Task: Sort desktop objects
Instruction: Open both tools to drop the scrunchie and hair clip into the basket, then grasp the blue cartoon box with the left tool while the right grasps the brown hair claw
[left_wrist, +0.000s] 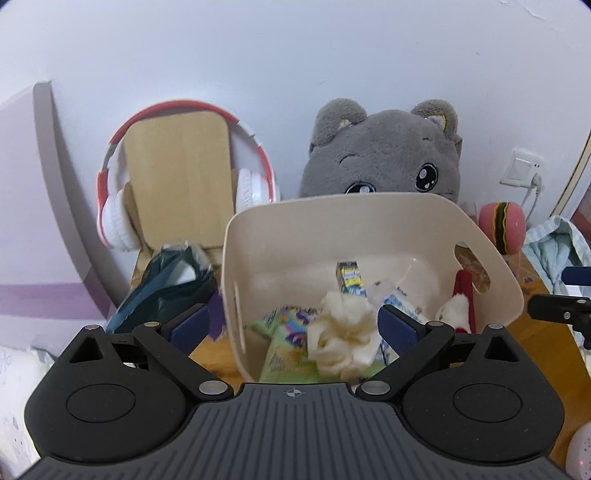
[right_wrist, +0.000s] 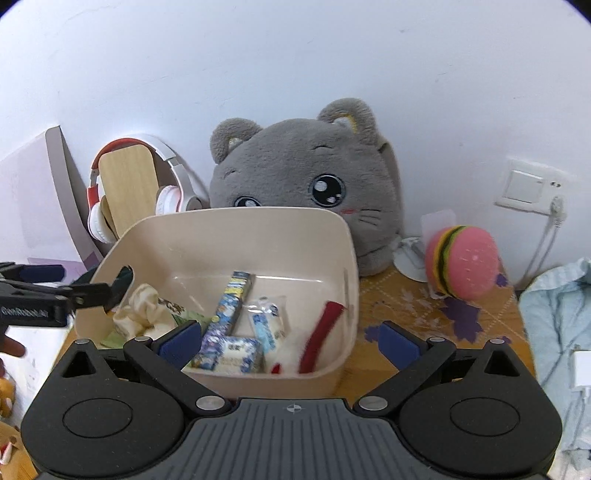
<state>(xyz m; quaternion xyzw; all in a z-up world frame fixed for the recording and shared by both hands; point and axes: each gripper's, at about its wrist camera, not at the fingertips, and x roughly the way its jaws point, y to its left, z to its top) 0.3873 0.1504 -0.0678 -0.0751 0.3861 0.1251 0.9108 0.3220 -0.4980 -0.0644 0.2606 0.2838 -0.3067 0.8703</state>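
Both tongs wide open, empty: left tongs (left_wrist: 291, 326) over the bin (left_wrist: 369, 206), above the cream scrunchie (left_wrist: 341, 339) inside; right tongs (right_wrist: 291, 341) straddling its near-right wall. I'd approach leftovers slowly.

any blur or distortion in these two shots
Left wrist view: the cream scrunchie and dark bag are motion-smeared, and the fisheye bows the beige bin. Right wrist view: sharper, but the red strap is blurred and the corners vignette.

Left tool (left_wrist: 293, 326) gapes above cream bin (left_wrist: 332, 229) holding a scrunchie (left_wrist: 341, 341).
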